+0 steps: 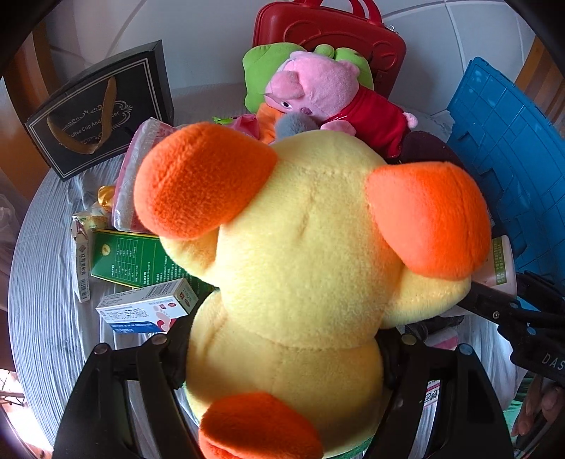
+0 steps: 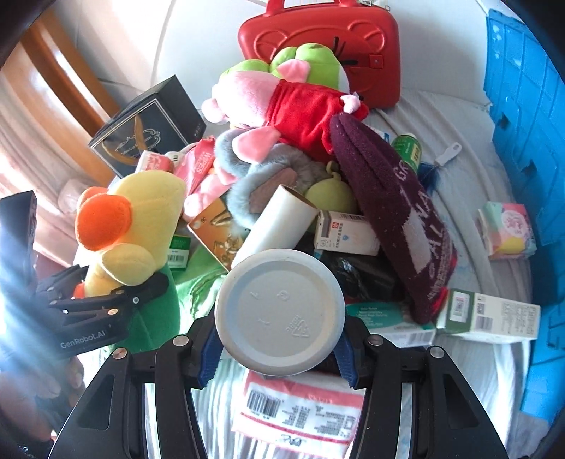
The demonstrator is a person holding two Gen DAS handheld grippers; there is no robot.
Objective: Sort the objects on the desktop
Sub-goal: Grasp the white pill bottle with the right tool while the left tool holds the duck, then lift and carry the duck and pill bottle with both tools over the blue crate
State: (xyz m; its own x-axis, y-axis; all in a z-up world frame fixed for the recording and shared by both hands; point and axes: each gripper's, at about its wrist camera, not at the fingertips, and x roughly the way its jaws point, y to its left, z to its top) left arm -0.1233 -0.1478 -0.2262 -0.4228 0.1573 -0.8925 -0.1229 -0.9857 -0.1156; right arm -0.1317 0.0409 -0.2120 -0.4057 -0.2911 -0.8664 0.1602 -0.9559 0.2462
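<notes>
Left claw [image 1: 282, 356] is clamped on the yellow plush duck [image 1: 307, 247], held above the cluttered surface [image 1: 42, 282]. Right claw [image 2: 279, 349] grips a white round container [image 2: 280, 312]; its base hides the body, probably a bottle. Beyond, the black gift bag [image 1: 102, 113] reads "Coffee Cup And".

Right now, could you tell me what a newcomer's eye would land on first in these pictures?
The big yellow plush duck with orange feet fills the left wrist view, clamped in the left gripper. In the right wrist view, the round white bottle sits between the right gripper's fingers. Behind both, a pink plush pig in red lies atop the pile before a red case.
</notes>
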